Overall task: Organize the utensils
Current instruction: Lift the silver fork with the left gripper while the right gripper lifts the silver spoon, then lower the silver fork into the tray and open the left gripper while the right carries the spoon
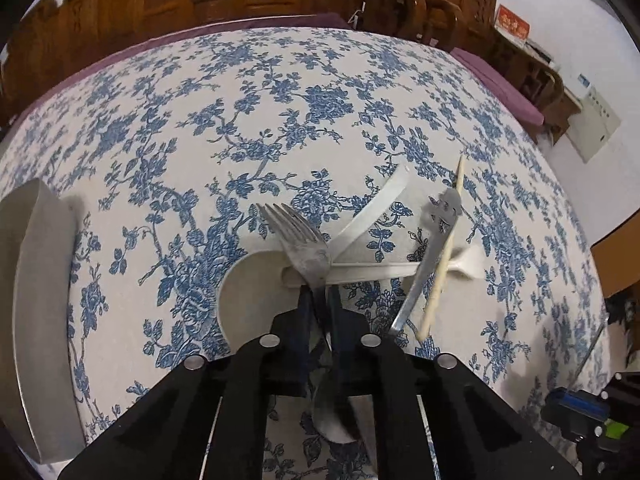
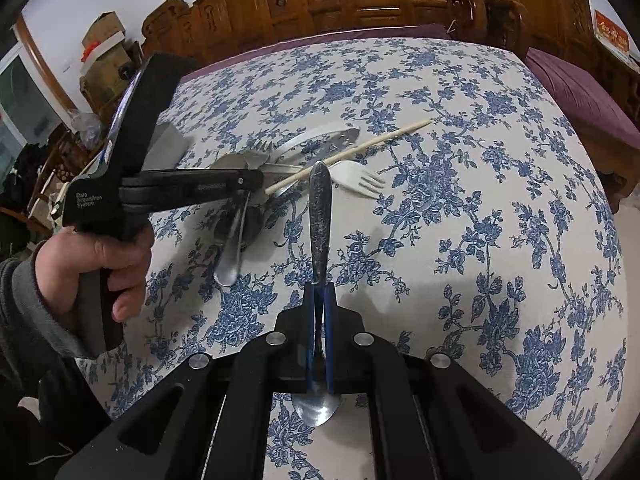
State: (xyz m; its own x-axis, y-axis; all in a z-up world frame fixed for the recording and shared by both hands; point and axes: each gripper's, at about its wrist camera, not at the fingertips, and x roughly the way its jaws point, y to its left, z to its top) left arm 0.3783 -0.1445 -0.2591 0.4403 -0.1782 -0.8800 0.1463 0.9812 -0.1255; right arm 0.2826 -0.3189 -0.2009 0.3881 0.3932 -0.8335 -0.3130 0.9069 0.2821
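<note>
While the left claw pinches a metal fork by its neck, tines pointing away, over the pile of white plastic utensils on the floral table, the right claw is clamped on a metal spoon, bowl end underneath, lifted clear of the cloth.
</note>
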